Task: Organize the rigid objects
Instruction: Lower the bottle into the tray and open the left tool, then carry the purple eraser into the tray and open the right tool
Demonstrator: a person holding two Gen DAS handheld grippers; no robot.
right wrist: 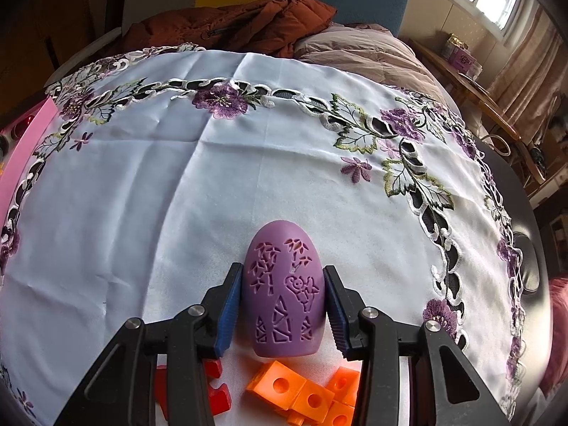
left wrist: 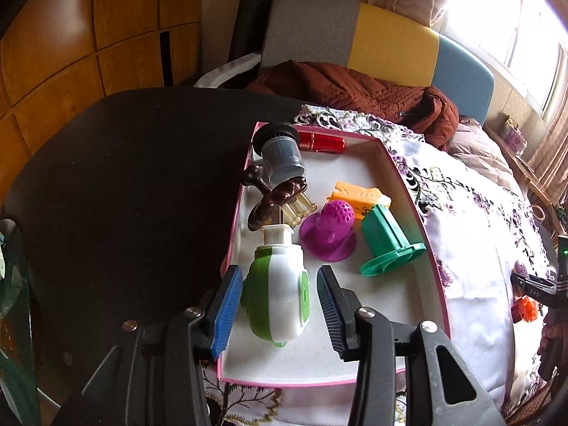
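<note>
My left gripper [left wrist: 278,305] is open over a pink-rimmed white tray [left wrist: 408,184]. A green and white plastic device [left wrist: 280,298] lies in the tray between its fingers, with a gap on the right side. The tray also holds a magenta perforated piece [left wrist: 328,230], a green flanged piece [left wrist: 388,241], an orange piece [left wrist: 358,193], a dark brown bone-shaped piece [left wrist: 273,197], a grey cup-like filter [left wrist: 282,154] and a red tube [left wrist: 321,142]. My right gripper [right wrist: 282,301] is shut on a purple carved egg-shaped object [right wrist: 284,298] resting on the embroidered tablecloth [right wrist: 177,177].
Orange cubes with holes [right wrist: 309,394] and a red block [right wrist: 213,387] lie just below the right gripper. The tray's pink edge [right wrist: 21,149] shows at far left of the right wrist view. A dark table [left wrist: 124,195] lies left of the tray; a brown jacket [left wrist: 355,88] lies behind.
</note>
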